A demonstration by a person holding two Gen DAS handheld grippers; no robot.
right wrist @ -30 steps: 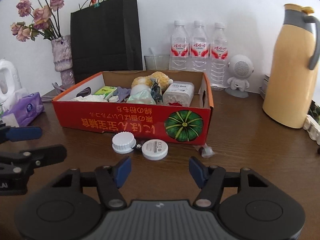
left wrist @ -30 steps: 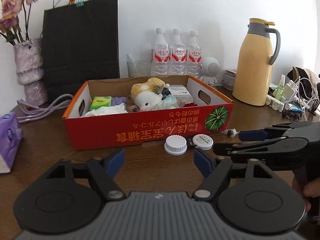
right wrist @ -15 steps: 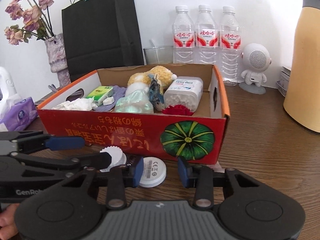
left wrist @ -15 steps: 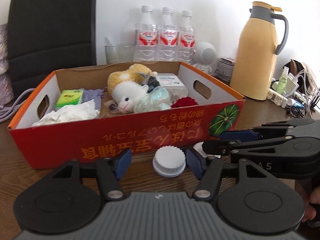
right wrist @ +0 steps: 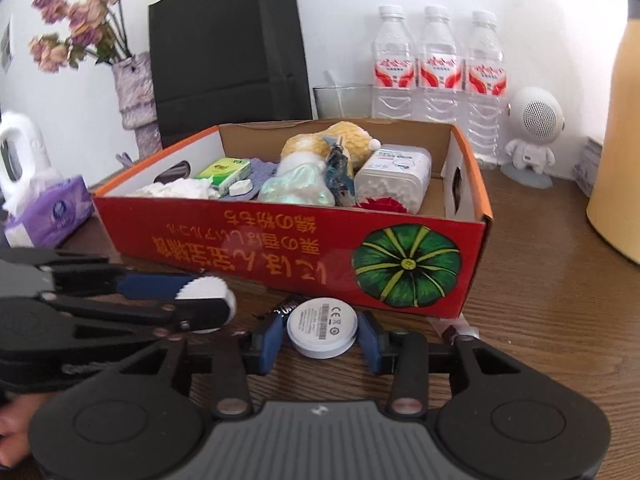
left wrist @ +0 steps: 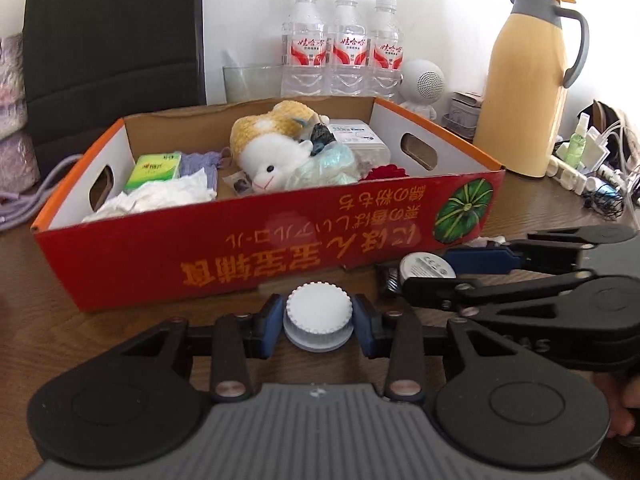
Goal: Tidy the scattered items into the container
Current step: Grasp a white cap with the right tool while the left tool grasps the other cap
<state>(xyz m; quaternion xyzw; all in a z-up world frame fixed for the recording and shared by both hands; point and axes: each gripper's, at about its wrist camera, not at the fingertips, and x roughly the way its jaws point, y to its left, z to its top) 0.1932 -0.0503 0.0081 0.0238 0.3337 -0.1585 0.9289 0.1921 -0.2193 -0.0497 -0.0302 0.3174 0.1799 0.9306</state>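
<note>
Two small white items sit on the wooden table just in front of the red cardboard box, and each has a gripper closed around it. The left gripper has its blue pads pressed against both sides of a ribbed white cap, gripping it low so the ridged edge gives the pads purchase. The right gripper has narrowed its pads onto a flat white disc with a printed label, taking it across its width because the disc is too thin to catch any other way. Both items appear to rest on the tabletop, so I judge the lift has not begun. A dark little object lies touching the disc on its far left side, and a scrap of wrapper lies to the right, near the box corner; both likely remain to be tidied. Inside the box a plush toy, a green packet, crumpled tissue and a clear tub fill much of the floor. Its left near corner looks freest for dropping things in.
</note>
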